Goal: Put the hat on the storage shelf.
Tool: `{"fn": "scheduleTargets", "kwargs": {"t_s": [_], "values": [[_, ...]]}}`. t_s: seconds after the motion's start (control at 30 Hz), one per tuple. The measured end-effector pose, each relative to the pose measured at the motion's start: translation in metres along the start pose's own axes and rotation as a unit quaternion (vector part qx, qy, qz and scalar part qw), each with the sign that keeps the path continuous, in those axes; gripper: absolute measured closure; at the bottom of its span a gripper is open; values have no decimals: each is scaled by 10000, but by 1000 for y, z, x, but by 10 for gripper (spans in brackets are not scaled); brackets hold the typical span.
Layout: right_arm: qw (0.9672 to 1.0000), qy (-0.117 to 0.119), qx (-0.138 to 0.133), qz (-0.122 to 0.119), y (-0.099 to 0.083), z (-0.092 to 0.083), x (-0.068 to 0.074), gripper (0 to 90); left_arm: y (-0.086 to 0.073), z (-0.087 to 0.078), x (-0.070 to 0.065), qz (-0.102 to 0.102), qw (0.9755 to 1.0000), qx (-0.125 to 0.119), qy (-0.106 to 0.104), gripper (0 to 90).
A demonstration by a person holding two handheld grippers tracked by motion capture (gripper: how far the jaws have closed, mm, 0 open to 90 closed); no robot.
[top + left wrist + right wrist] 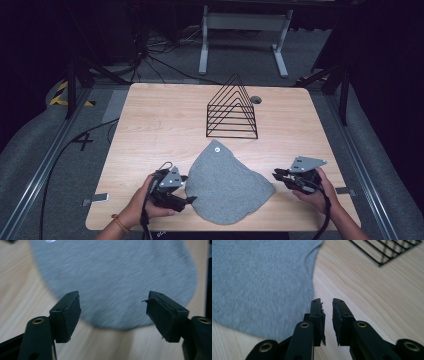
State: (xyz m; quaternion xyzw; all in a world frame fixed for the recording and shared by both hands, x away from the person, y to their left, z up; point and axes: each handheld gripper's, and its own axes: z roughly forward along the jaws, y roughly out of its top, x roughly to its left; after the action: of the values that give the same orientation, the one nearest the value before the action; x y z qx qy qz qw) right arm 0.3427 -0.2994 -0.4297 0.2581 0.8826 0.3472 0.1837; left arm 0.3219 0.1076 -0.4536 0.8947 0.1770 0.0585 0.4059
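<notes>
looking down from the high view: grey cloth point(227, 184) lies flat on the wooden table point(150, 125), near the person's edge, between the two grippers, with a small white tag at its far tip. black wire rack point(232, 110) stands well beyond it, apart from the cloth.

left gripper point(187, 199) sits at the cloth's left border. in the left gripper view its jaws stand wide apart, nothing between the pads — the cloth's point(112, 277) rounded hem lies just ahead of and under the gap. whether a pad touches the fabric i cannot tell.

right gripper point(276, 175) is just off the cloth's right corner. in the right gripper view its jaws are nearly together with a thin slit between, gripping nothing; they are over bare wood, cloth point(259, 282) edge just to their left.

handling, as a judgement: looks like soft knit or fleece — light, limp, no stiffness, not fragile. it should drape and fold on itself when lifted, and may slide on the smooth wood if pushed instead of pinched. best hold: pinch the hem or a corner, one jaw under the edge, one on top. the right gripper would need to open first.
</notes>
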Motion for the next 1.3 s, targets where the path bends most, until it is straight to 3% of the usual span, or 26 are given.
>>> {"fn": "scheduleTargets", "kwargs": {"t_s": [0.13, 0.3, 0.43, 0.57, 0.83, 0.97, 1.1, 1.3], "values": [[9993, 244, -15, -275, 20, 22, 10, 824, 10, 22, -12, 183, 9998, 35, -92, 281], [9973, 550, 8, -495, 33, 45, 20, 848, 15, 37, -19, 461, 9981, 419, 6, 299], [9956, 657, 143, -656, 35, 57, 26, 863, 14, 40, -17, 452, 9979, 467, -5, 304], [9936, 704, 381, -799, 33, 61, 30, 882, 11, 36, -7, 345, 9982, 468, 154, 286], [9911, 1060, 427, -688, 25, 49, 44, 890, 7, 31, 22, 82, 9977, 426, 526, 260], [9900, 1134, 460, -704, 23, 45, 56, 891, 8, 31, 30, 138, 9968, 437, 656, 259], [9901, 1144, 457, -678, 22, 42, 68, 893, 11, 35, 43, -93, 9965, 377, 742, 259], [9883, 1285, 437, -694, 25, 44, 80, 891, 19, 41, 60, -146, 9947, 370, 951, 258]]}}
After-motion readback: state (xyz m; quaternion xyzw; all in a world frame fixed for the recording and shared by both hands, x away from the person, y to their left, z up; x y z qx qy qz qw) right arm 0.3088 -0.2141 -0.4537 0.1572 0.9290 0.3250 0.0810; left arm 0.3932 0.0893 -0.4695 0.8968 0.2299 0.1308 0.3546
